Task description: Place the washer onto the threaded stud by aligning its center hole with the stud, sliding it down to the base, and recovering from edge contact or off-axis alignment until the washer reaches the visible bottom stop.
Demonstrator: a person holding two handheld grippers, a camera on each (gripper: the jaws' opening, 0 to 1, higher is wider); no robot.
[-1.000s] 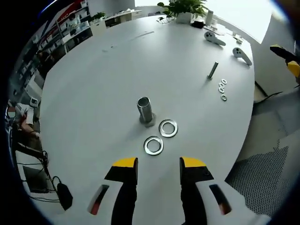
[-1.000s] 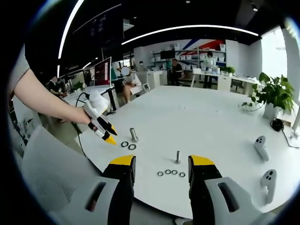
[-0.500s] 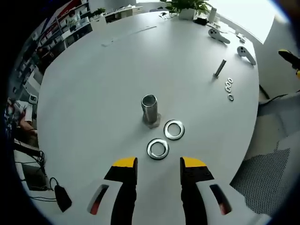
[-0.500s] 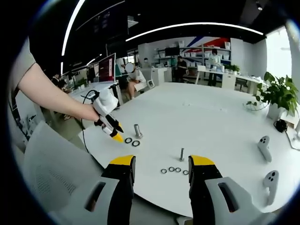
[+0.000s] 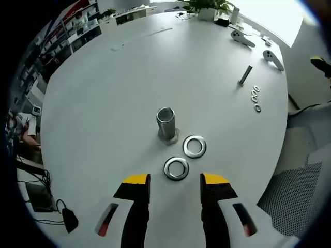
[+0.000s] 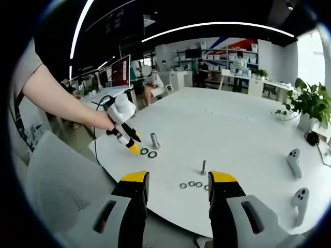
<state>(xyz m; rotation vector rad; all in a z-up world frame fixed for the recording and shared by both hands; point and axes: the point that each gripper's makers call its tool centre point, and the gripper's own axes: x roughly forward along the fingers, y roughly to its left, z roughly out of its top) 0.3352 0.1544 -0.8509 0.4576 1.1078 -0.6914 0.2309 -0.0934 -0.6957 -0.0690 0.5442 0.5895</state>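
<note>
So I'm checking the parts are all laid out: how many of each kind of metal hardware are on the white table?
Large washers: 2
Small washers: 3
Thick stud: 1
Thin stud: 1
Total: 7

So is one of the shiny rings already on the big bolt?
No, both washers, the near one and the far one, lie flat on the white table beside the threaded stud, which stands bare.

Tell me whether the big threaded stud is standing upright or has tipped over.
Upright. The threaded stud stands on its hex base on the table, its round top end facing up, with two washers lying flat beside it.
</note>
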